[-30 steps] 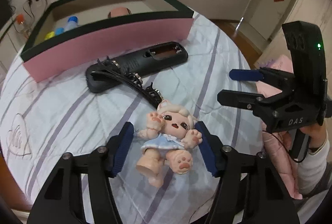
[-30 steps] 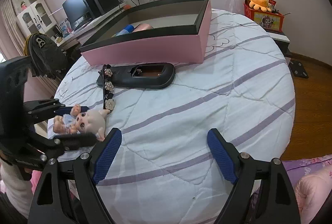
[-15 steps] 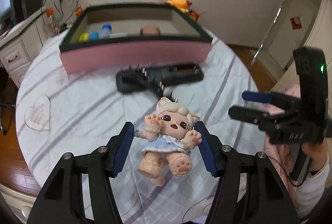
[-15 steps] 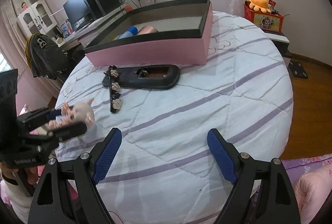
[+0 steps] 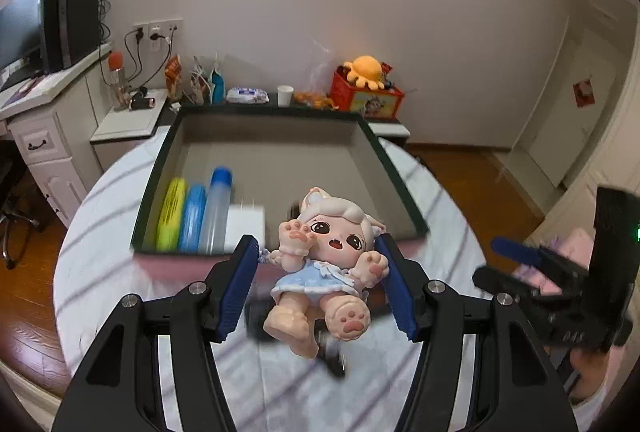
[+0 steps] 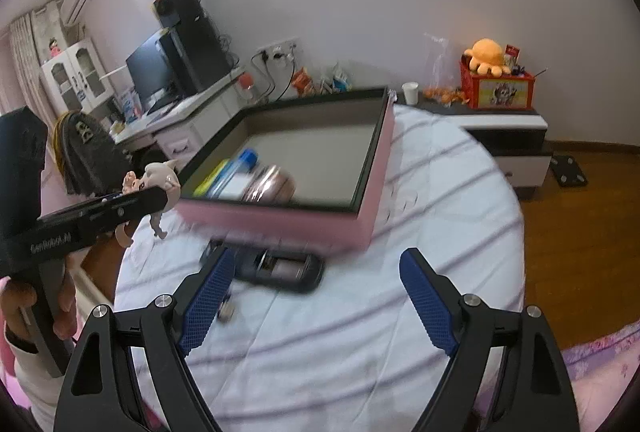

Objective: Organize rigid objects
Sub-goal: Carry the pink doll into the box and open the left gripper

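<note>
Pink-walled and dark-rimmed, the open box (image 5: 256, 148) on the striped table (image 6: 440, 216) is seen filled only along its left side, so broad bare floor is left for a drop, provided its near rim is cleared first. Above that rim the doll (image 5: 326, 272) is held aloft in the left claw (image 5: 320, 288), pinched at the arms; being judged hard, light and smooth, with thin limbs, it is better gripped across the torso. The right claw (image 6: 320, 300) is held wide and empty over the black remote (image 6: 276, 268).

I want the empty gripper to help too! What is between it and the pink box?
In the right wrist view, a black case lies on the striped sheet between the right gripper and the pink box.
</note>
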Motion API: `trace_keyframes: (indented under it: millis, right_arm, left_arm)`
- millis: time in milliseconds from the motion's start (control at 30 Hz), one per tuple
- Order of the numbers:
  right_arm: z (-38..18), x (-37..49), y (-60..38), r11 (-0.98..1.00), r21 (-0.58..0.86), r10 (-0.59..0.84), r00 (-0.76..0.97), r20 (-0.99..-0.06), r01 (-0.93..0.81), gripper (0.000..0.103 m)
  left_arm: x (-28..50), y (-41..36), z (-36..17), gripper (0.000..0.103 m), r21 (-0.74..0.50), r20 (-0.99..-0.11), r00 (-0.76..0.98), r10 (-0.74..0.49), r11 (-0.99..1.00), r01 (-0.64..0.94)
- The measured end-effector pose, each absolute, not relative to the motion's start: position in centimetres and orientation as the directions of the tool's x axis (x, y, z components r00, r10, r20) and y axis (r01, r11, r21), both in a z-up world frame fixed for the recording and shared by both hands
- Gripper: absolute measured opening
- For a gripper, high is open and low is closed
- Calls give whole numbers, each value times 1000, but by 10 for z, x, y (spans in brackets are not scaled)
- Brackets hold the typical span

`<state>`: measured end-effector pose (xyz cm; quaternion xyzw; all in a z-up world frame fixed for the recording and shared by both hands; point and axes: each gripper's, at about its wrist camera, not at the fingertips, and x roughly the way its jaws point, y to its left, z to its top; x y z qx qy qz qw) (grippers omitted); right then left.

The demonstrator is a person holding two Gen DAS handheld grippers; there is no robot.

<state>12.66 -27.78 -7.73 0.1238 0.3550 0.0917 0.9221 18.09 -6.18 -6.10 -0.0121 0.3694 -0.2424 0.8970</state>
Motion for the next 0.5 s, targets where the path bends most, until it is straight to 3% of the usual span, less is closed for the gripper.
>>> trace_keyframes:
  millis: [500]
  right_arm:
    - [-99,221,-319,931,362,284,726,-627,-51,86]
  left_arm:
    - [338,-118,-102,61,-195,-746,575,-336,936,294]
